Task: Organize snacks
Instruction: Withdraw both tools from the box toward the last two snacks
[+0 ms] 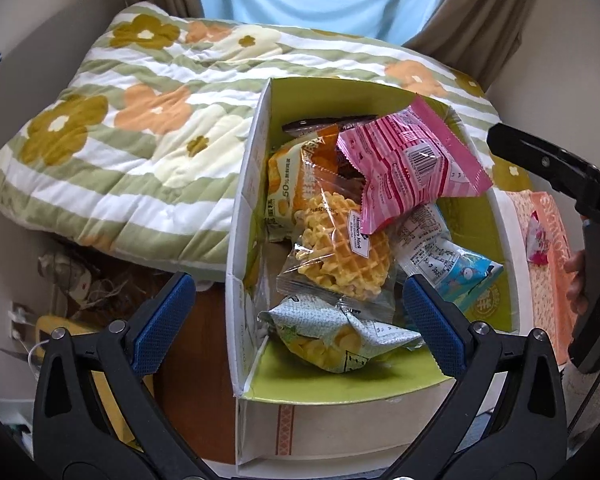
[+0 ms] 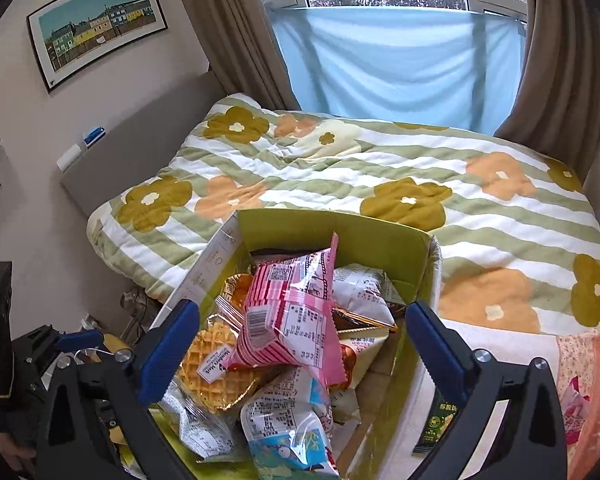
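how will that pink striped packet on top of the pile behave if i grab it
The pink striped packet looks like thin crinkled film, so probably light and floppy. It lies tilted atop the waffle pack, so a nudge may slide it off. Its glossy wrapper could be slippery.

Both grippers, left gripper (image 1: pixel 298 322) and right gripper (image 2: pixel 302 346), have black angular arms, silver screws and blue textured pads (image 1: pixel 165 322)

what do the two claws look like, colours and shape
Both match: the left claw and right claw have black angular plastic arms with triangular cut-outs and silver pivot screws, tipped with blue, finely textured pads. Seen from the left wrist, the right one's body is plain black.
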